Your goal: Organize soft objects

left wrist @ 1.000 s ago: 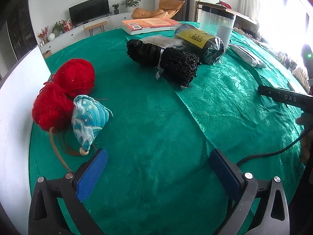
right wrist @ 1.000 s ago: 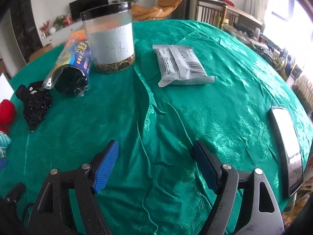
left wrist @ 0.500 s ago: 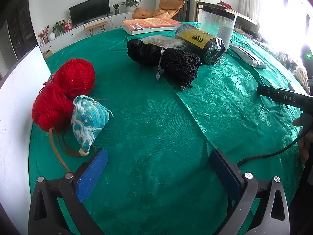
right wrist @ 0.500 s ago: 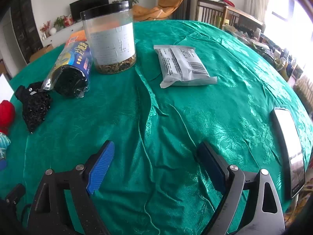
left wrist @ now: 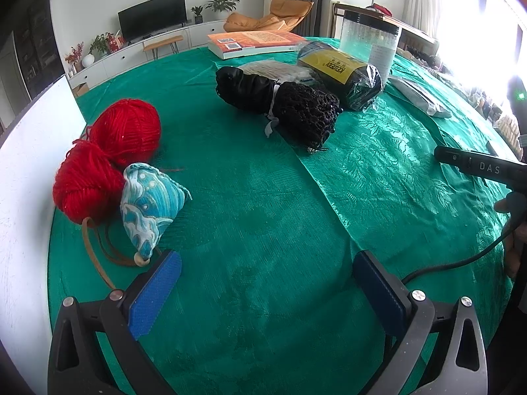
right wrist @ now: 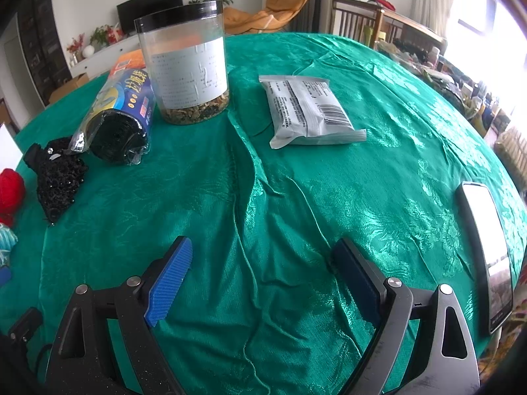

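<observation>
Two red yarn balls [left wrist: 108,158] lie at the left of the green tablecloth [left wrist: 250,204], with a blue wave-patterned pouch [left wrist: 148,204] leaning on them. A black knitted bundle [left wrist: 283,102] lies further back, and its end shows in the right wrist view as the black knitted bundle [right wrist: 57,174]. My left gripper [left wrist: 266,266] is open over bare cloth, its left pad just beside the pouch's bead. My right gripper [right wrist: 263,253] is open wide above wrinkled cloth with nothing between its fingers.
A clear jar with a black lid [right wrist: 184,62], a roll of bags [right wrist: 122,118] and a grey packet [right wrist: 309,112] sit behind the right gripper. A phone [right wrist: 487,247] lies at the right edge. A book [left wrist: 253,41] lies at the back, a white board [left wrist: 26,197] stands left.
The right gripper's jaws have spread wider apart. The left gripper and the objects have not moved.
</observation>
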A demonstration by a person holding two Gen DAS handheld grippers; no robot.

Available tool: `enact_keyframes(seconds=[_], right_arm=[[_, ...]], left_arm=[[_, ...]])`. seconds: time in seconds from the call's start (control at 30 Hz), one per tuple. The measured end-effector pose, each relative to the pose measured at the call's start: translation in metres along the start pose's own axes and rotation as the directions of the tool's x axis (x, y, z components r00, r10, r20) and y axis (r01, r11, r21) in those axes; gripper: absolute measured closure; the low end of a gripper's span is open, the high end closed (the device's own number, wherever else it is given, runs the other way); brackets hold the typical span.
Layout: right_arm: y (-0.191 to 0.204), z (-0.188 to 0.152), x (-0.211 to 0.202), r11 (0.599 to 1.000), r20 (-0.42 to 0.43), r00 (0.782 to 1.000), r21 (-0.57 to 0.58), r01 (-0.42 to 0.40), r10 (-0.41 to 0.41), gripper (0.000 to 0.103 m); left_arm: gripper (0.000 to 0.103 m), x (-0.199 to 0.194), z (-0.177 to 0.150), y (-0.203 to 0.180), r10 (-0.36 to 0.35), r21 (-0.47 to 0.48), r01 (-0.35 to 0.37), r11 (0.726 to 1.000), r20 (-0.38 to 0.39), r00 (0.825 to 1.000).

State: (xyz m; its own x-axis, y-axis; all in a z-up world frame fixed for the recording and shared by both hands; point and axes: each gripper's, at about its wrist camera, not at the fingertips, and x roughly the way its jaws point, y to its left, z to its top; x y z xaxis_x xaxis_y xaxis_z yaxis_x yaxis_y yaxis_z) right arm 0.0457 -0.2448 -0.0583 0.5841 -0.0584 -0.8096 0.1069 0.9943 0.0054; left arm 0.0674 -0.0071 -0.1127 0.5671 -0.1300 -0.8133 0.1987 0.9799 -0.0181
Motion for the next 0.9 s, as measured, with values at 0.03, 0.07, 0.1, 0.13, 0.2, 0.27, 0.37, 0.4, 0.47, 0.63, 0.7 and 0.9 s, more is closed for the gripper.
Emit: enact_keyframes(seconds=[0.03,0.07,0.1,0.13,0.2,0.27,0.37,0.4,0.47,0.63,0.7,0.9], right_arm=[[-0.0007,0.0002,-0.0002,1.0,-0.005,1.0,0.0,0.0,0.0,0.013],[-0.0012,0.0005,-0.0004,1.0,-0.009,1.0,-0.001,0.0,0.0,0.013],[-0.0021,0.0011,-0.0006,1.0,-0.014,1.0,-0.003,0.0,0.0,0.013],[-0.0028,0.0013,-0.0015,1.0,-0.019,1.0,-0.004,-0.001,0.001,0.013],[-0.0035,0.0015,-0.0017,1.0,-0.023,1.0,-0.005,-0.001,0.001,0.013],[-0.0041,0.0012,-0.0019,1.0,-0.025,1.0,-0.006,-0.001,0.0,0.013],[-0.004,0.0015,-0.0017,1.0,-0.027,1.0,-0.005,0.0,0.0,0.013],[-0.0039,0.0013,-0.002,1.0,-0.027,1.0,-0.005,0.0,0.0,0.013],[-0.0042,0.0013,-0.0021,1.0,-0.026,1.0,-0.005,0.0,0.0,0.013],[-0.004,0.0012,-0.002,1.0,-0.027,1.0,-0.006,0.0,0.0,0.013],[-0.004,0.001,-0.0021,1.0,-0.027,1.0,-0.006,0.0,0.0,0.013],[-0.004,0.0011,-0.0021,1.0,-0.026,1.0,-0.005,0.001,-0.001,0.013]], left_arm=[[0.0,0.0003,0.0004,0.0002,0.0,-0.001,0.0,1.0,0.0,1.0],[0.0,0.0003,0.0005,0.0,0.0,0.0,0.0,1.0,0.0,1.0],[0.0,0.0004,0.0005,0.0001,0.0,0.0,0.0,1.0,0.0,1.0],[0.0,0.0004,0.0006,0.0002,0.0,0.0,0.0,1.0,0.0,1.0],[0.0,0.0003,0.0004,0.0,0.0,0.0,0.0,1.0,0.001,1.0],[0.0,0.0005,0.0005,0.0002,0.0,0.0,0.0,1.0,0.001,1.0],[0.0,0.0005,0.0005,0.0001,0.0,0.0,0.0,1.0,0.001,1.0],[0.0,0.0003,0.0002,-0.0004,0.0,0.0,0.0,1.0,0.001,1.0],[0.0,0.0003,0.0002,-0.0004,0.0,0.0,0.0,1.0,0.001,1.0],[0.0,0.0006,0.0004,-0.0002,0.001,0.0,-0.001,1.0,0.001,1.0],[0.0,0.0006,0.0004,-0.0001,0.001,-0.001,-0.001,1.0,0.001,1.0],[0.0,0.0004,0.0002,-0.0007,0.001,0.0,-0.001,1.0,0.001,1.0]])
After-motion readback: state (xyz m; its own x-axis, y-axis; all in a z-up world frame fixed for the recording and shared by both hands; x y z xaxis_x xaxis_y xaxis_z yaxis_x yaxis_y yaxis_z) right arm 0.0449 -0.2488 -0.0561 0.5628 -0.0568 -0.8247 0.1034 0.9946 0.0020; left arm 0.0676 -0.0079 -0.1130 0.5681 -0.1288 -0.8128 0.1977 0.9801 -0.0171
